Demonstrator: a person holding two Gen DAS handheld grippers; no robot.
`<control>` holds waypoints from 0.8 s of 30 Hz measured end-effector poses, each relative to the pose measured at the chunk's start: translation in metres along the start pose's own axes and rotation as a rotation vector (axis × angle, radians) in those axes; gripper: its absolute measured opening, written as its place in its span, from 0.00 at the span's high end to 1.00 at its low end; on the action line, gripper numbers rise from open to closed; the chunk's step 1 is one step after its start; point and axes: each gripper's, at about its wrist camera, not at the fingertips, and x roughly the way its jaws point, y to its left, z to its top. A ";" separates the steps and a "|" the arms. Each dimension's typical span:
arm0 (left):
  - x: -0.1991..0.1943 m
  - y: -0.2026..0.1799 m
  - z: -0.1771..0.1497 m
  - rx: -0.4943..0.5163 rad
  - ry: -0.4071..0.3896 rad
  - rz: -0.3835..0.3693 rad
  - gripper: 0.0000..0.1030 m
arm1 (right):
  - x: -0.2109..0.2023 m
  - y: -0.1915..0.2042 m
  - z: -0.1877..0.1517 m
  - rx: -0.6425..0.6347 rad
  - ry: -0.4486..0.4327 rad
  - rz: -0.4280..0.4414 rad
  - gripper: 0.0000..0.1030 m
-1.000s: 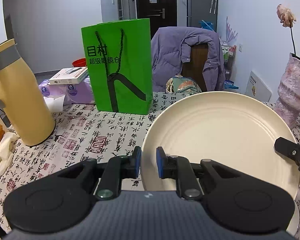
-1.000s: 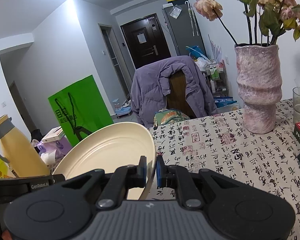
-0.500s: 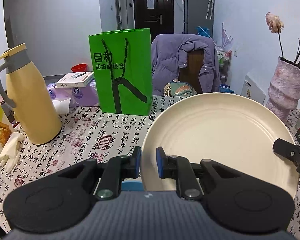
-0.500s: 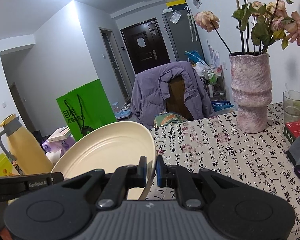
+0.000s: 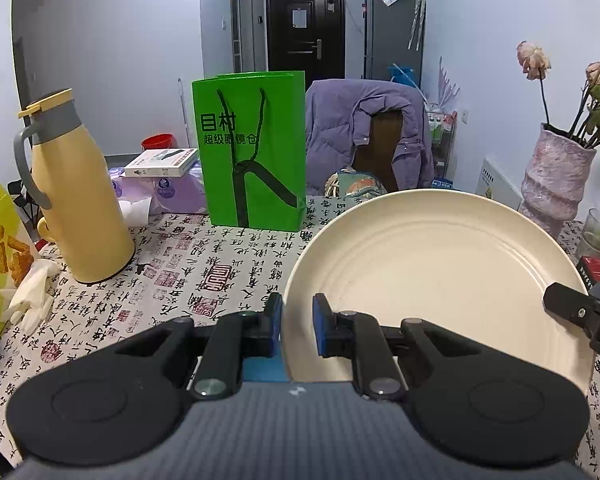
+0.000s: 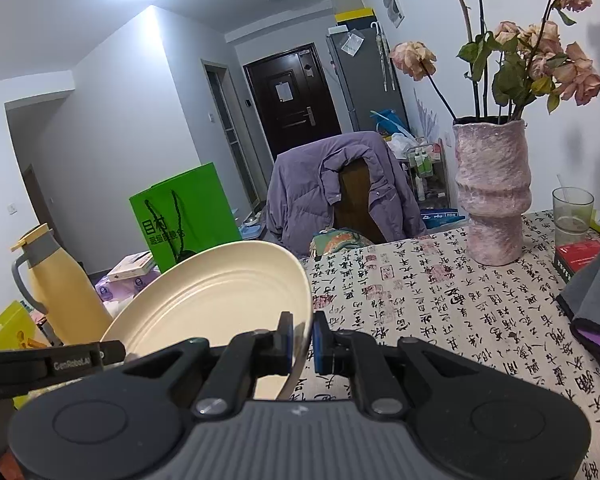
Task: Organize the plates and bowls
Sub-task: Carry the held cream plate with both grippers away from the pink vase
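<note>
The left gripper pinches the near-left rim of the cream plate between its blue-padded fingers, and the right gripper clamps the opposite rim the same way, so the plate hangs tilted above the table, carried by both hands at once. Doing this step well looks to depend on keeping both grips level with each other and moving them together: if one hand leads, the rim could twist out of the thin pinch. A slow, matched lowering onto wherever the plates belong seems safest; no stack or bowl shows in either view.

Outward in the left wrist view, the yellow flask stands at 10 o'clock and the green bag at 12, both clear of the plate. In the right wrist view the pink vase sits at 2 o'clock with a glass beyond it, and a grey cloth at 3. Open patterned table lies between, toward 1 o'clock
</note>
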 end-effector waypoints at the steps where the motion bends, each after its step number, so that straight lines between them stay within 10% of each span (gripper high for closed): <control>1: -0.002 0.001 -0.001 -0.002 -0.002 -0.002 0.84 | -0.003 0.001 -0.001 -0.001 -0.002 -0.001 0.90; 24: -0.052 0.031 -0.028 -0.035 -0.038 -0.035 0.84 | -0.056 0.031 -0.026 -0.028 -0.031 -0.013 0.90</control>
